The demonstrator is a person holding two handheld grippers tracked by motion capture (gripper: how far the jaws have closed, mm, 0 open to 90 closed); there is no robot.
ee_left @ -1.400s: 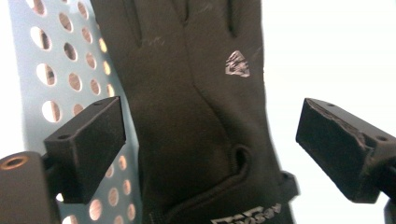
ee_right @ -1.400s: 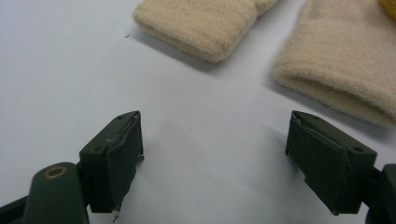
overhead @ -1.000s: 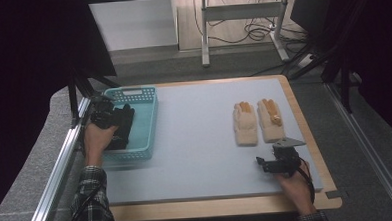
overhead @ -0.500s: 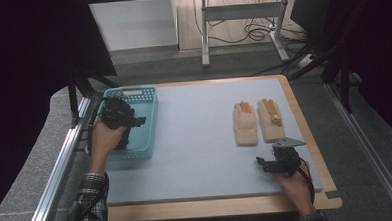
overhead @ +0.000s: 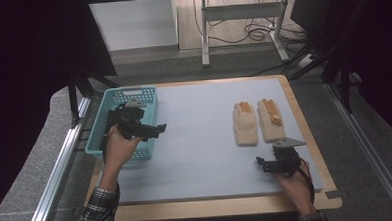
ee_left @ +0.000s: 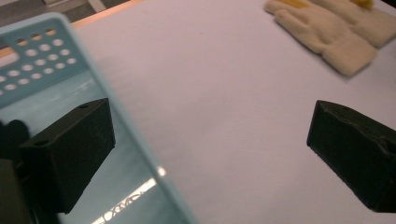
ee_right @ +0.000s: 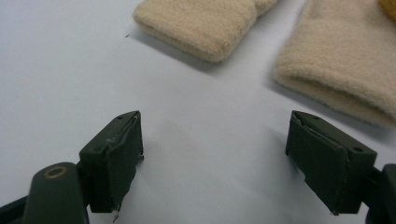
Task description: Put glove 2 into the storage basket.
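Note:
Two cream knitted gloves with orange-yellow fingertips lie side by side on the right of the pale mat: the left glove (overhead: 245, 123) and the right glove (overhead: 271, 118). My left gripper (overhead: 154, 128) hovers over the right rim of the teal basket (overhead: 98, 126), open and empty, pointing across the mat. In the left gripper view (ee_left: 210, 154) the basket wall (ee_left: 46, 60) is at left and the gloves (ee_left: 322, 37) lie far ahead. My right gripper (overhead: 269, 163) rests open just short of the glove cuffs; in the right gripper view (ee_right: 215, 158) one cuff (ee_right: 201, 23) and the other cuff (ee_right: 345, 70) are straight ahead.
The pale blue-grey mat (overhead: 200, 140) covers a wooden table (overhead: 223, 208). A metal rail (overhead: 61, 166) runs along the table's left side. A desk frame (overhead: 240, 18) and cables stand on the floor behind.
My left gripper has moved right, from inside the basket to over its right rim, and now points across the mat. The right gripper has stayed still.

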